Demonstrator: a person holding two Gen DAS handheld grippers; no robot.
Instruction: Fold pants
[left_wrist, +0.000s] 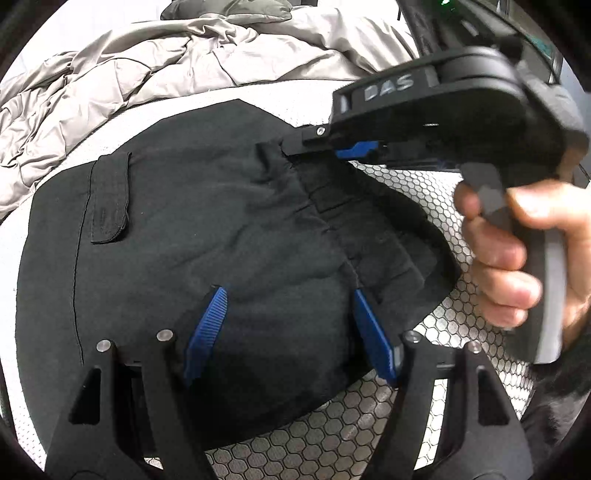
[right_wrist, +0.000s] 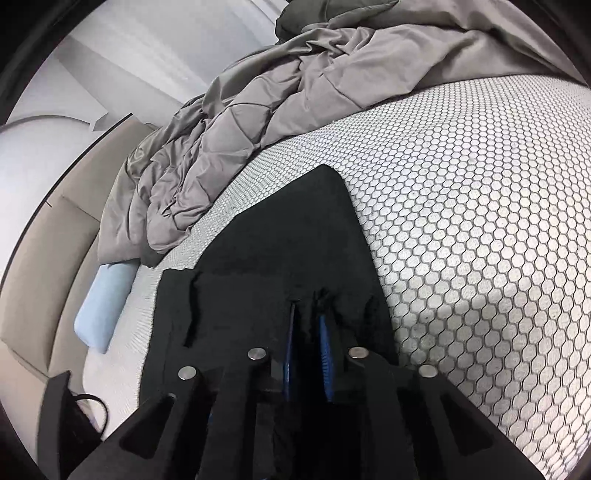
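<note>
Right tongs (right_wrist: 308, 325) pinch the gathered waistband edge of the black cotton pants (left_wrist: 207, 221); left tongs (left_wrist: 288, 306) gape, empty, nearer the pants' middle.

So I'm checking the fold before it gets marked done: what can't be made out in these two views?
- Pants legs: left wrist view, cut off by the picture edge and the left gripper.
- Whether the right gripper pinches cloth: right wrist view, black on black; in the left wrist view its tips are blurred.
- Layers of the fold: both views, hidden under the top layer.
- Mattress near edge: off-frame.
</note>
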